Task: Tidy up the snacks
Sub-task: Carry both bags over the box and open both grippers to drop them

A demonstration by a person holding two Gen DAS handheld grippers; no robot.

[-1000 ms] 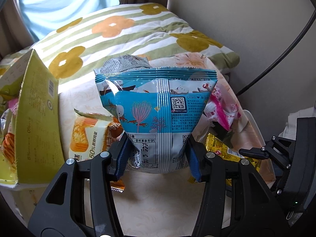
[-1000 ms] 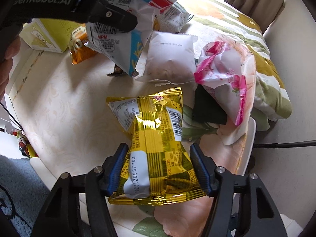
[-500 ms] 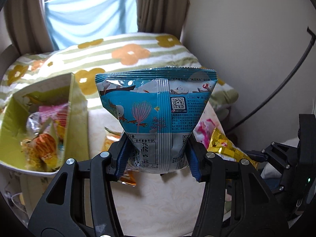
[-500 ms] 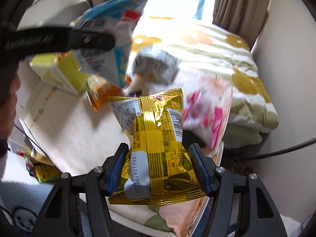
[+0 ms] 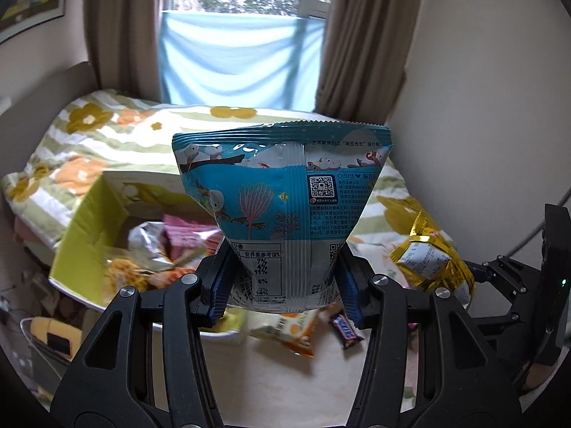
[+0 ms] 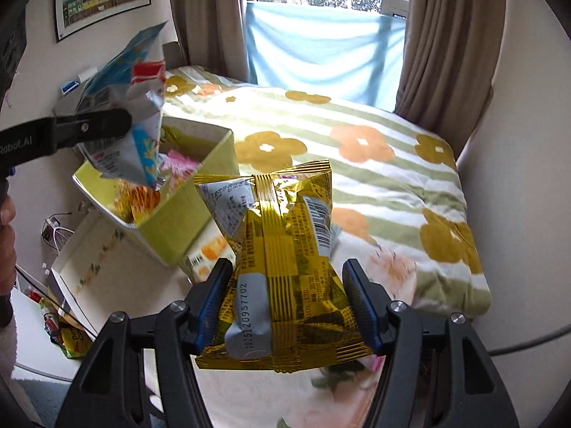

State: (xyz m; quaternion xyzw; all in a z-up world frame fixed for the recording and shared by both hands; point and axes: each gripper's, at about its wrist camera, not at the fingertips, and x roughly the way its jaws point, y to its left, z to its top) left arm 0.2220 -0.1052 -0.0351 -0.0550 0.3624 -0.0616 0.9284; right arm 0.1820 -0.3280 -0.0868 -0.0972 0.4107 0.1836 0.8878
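The left gripper (image 5: pixel 283 285) is squeezed tight on the bottom of a blue bag (image 5: pixel 282 210), holding it up in the air over the near edge of the green box (image 5: pixel 76 246). The right gripper (image 6: pixel 285 303) is squeezed tight on a gold bag (image 6: pixel 282 260), up above the white table (image 6: pixel 78 260) and beside the box. The bags are puffy and slick, and each is held only at its low end, so one could slip out or tip over. The box already has lots of snacks in it, so a bag dropped near its edge might bounce off and land on the table or floor. The two bags could also bump if both go in at once. The left view shows an orange pack (image 5: pixel 289 331) and a candy bar (image 5: pixel 344 326) lying on the table near the box; in the right view the gold bag hides the candy bar. The right view shows the side of the blue bag over the box.
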